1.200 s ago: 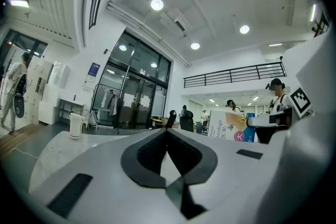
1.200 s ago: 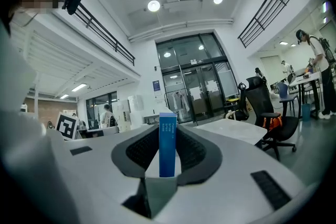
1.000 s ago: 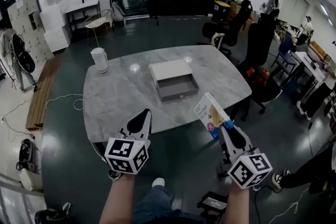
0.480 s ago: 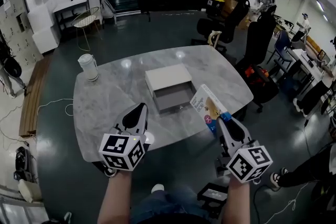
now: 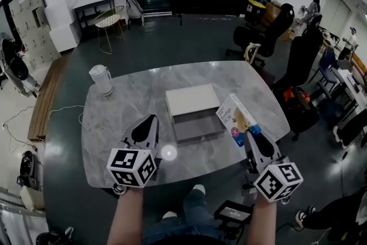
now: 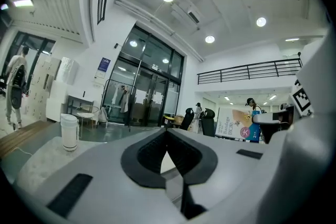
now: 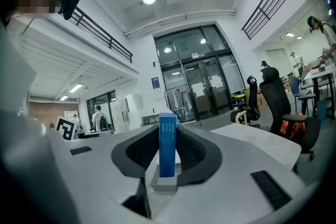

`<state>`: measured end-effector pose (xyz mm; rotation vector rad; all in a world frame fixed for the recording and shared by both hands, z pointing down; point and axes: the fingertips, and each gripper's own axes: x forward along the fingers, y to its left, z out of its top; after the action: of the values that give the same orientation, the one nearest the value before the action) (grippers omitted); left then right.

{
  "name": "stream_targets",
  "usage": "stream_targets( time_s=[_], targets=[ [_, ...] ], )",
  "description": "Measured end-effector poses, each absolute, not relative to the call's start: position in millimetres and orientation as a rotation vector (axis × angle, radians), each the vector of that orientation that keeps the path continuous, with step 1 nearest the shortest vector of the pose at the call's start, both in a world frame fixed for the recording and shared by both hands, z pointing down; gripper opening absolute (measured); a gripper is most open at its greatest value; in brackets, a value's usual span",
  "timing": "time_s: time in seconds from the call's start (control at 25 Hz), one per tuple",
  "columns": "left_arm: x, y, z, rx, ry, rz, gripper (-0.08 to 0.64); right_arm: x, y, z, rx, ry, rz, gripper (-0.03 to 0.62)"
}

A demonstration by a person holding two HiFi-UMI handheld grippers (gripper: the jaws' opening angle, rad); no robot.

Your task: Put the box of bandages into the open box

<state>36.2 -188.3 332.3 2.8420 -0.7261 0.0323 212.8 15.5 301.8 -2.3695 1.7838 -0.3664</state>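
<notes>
At the far left corner of the surface [image 5: 132,94] stands a white jug [image 5: 101,78], well apart from the task's things. Over the near edge, left of centre, I hold the left hand-held gripper [image 5: 150,121]; its jaws are closed together with nothing between them. Mid-surface lies the open box [image 5: 198,127], a shallow grey tray drawn out toward me from its white sleeve [image 5: 191,100]. Just to the right of it, raised above the surface and tilted, is the box of bandages [image 5: 235,117], not yet inside. The right hand-held gripper [image 5: 252,136] clamps it by its thin blue end, so most of its length sticks out beyond the jaws. Hazards, as I judge them:
- With so short a hold, the box of bandages may swing or slip in the pads.
- Its leading corner may catch the open box's right wall.
- The open box looks light and nothing steadies it, so a knock may slide it or push it back into its sleeve.
</notes>
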Motion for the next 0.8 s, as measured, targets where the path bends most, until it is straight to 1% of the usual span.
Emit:
stream_targets(
  time_s=[0.28, 0.6, 0.8],
  targets=[
    [62.6, -218.8, 342.7, 2.788, -0.919, 0.046, 0.011, 268.8, -39.0, 321.1, -2.244, 1.921, -0.437, 0.110],
    [54.2, -250.9, 346.3, 2.685, -1.195, 0.030, 0.011, 304.1, -103.6, 331.8, -2.086, 2.101, -0.481, 0.110],
    [41.2, -253.4, 349.1, 2.612, -1.338, 0.022, 0.011, 308.7, -134.3, 335.4, -1.984, 2.213, -0.507, 0.110]
  ],
)
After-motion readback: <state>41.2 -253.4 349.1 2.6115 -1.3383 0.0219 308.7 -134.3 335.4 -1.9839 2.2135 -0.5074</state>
